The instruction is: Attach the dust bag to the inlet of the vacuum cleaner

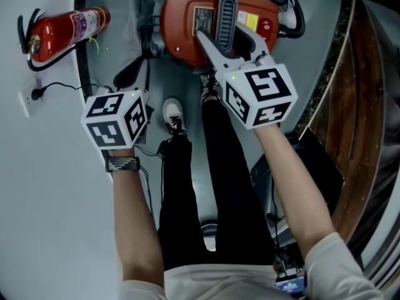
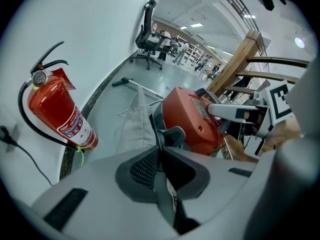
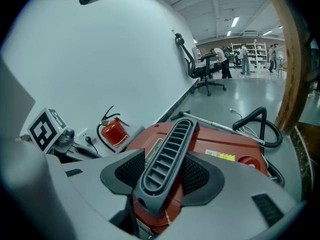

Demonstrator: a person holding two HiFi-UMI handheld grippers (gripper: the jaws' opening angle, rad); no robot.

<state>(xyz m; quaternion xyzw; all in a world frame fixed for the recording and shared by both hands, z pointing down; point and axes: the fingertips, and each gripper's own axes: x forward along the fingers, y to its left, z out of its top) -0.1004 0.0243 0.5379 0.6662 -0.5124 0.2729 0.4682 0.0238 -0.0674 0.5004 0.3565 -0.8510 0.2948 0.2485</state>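
The red vacuum cleaner [image 1: 187, 17] [image 2: 192, 119] [image 3: 225, 144] stands on the floor ahead of my feet. My right gripper [image 1: 219, 42] [image 3: 162, 171] is shut on its ribbed dark grey handle [image 1: 226, 14] [image 3: 167, 161], one pad on each side. The grey cloth dust bag [image 1: 145, 17] [image 2: 134, 124] lies against the cleaner's left side. My left gripper [image 1: 139, 67] [image 2: 159, 159] is shut on the bag's thin dark collar [image 2: 152, 129], right beside a dark fitting [image 2: 172, 136] on the cleaner's body. Whether collar and fitting touch is hidden.
A red fire extinguisher [image 1: 62, 33] [image 2: 55, 114] leans on the left wall by a plugged socket [image 1: 34, 95]. A black hose [image 1: 290, 11] [image 3: 260, 124] and a metal wand [image 3: 215, 124] lie behind the cleaner. A wooden stair rail [image 1: 350, 105] runs along the right. The person's legs [image 1: 187, 186] stand below.
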